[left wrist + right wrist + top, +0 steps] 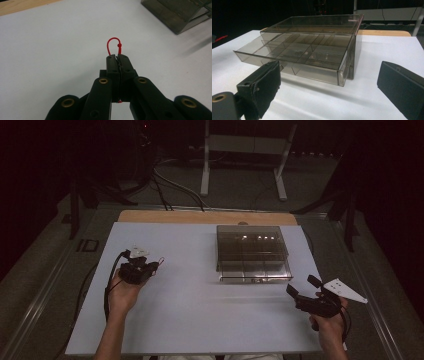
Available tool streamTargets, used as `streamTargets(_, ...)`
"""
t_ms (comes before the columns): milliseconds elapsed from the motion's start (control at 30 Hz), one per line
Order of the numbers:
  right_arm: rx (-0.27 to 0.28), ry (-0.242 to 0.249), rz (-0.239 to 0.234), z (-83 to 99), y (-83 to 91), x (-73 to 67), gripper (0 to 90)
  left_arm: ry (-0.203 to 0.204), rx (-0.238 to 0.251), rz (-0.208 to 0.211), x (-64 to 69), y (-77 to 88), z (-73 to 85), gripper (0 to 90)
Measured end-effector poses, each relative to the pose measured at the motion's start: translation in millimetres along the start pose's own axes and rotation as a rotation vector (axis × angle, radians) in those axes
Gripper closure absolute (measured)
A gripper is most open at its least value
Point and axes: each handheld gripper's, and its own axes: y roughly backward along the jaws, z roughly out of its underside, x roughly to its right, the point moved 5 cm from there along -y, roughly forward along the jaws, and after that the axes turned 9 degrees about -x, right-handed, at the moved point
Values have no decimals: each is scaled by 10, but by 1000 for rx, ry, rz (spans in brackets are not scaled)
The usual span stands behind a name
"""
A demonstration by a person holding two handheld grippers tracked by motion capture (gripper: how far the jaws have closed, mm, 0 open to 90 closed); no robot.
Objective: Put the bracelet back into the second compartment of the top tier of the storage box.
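Observation:
My left gripper (pixel 117 57) is shut on a thin red cord (pixel 113 44), whose loop and small knot stick out past the fingertips above the white tabletop. In the high view that gripper (pixel 154 266) sits left of centre, with the red cord (pixel 160 261) at its tip. A smoky clear plastic drawer box (pixel 253 251) stands right of centre, its compartmented drawer (pixel 294 56) pulled partly out toward me. My right gripper (pixel 301 286) hovers open at the front right, its jaws standing wide apart and pointed at the drawer, with nothing between them (pixel 329 87).
The white table (pixel 190 320) has a wooden strip (pixel 200 216) along its far edge. Beyond it are cables (pixel 165 185) on the floor and a white metal stand (pixel 245 155). The box's corner (pixel 180 15) lies far to the upper right of the left gripper.

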Motion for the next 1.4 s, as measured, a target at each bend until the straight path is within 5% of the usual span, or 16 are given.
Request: streamTargets(1400,0,1,-1,3,0,6,50,-38,59,79,342,-55,-335,900)
